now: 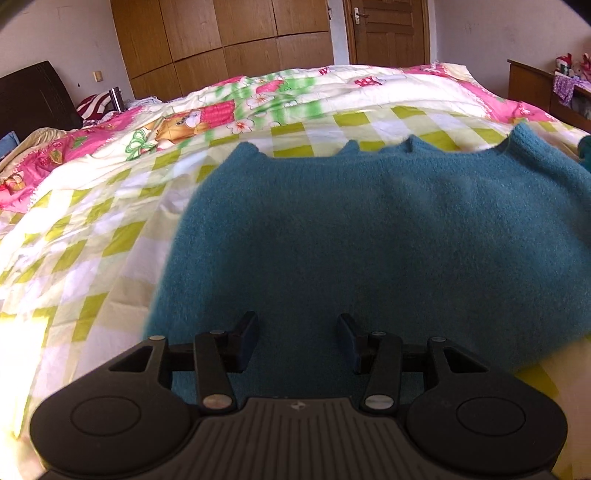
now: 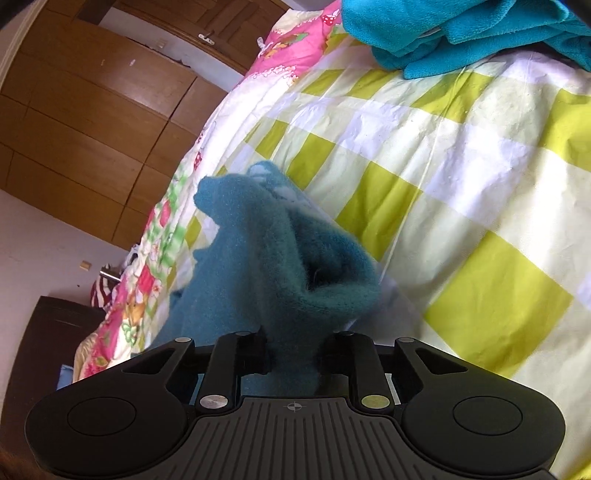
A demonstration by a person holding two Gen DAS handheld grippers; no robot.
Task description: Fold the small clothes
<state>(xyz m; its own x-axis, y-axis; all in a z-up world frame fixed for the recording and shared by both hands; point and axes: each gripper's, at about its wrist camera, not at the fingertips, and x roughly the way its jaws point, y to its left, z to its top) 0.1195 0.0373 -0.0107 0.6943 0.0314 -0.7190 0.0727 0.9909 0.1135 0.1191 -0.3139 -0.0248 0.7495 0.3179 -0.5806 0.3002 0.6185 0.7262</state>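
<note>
Teal wool fills both views: a small knitted sweater [image 1: 369, 236] lies spread on the bed [image 1: 92, 236], over the green-and-white checked part of the quilt, its far hem scalloped against the checks. The left gripper [image 1: 297, 341] hangs just above the near edge of the cloth, fingers spread apart, nothing between them; whether the tips touch the knit I cannot tell. The right gripper [image 2: 293, 354] is pinching a bunched fold of the same teal knit [image 2: 280, 258], which rises from between its fingers in a loose, crumpled tube, lifted off the quilt. A brighter turquoise cloth [image 2: 461, 33] lies heaped at the far right of the bed, well apart.

As I judge it, the step in hand is bringing one side or sleeve over the body of the sweater. To do it well, the left side wants to pin or grip the near edge first, so the body does not drag. The right hand's bunch looks thick and twisted; it should be carried low and laid flat, untwisting as it goes, and let go only once the fold sits square. Fuzzy wool clings, so a slow release helps.
</note>
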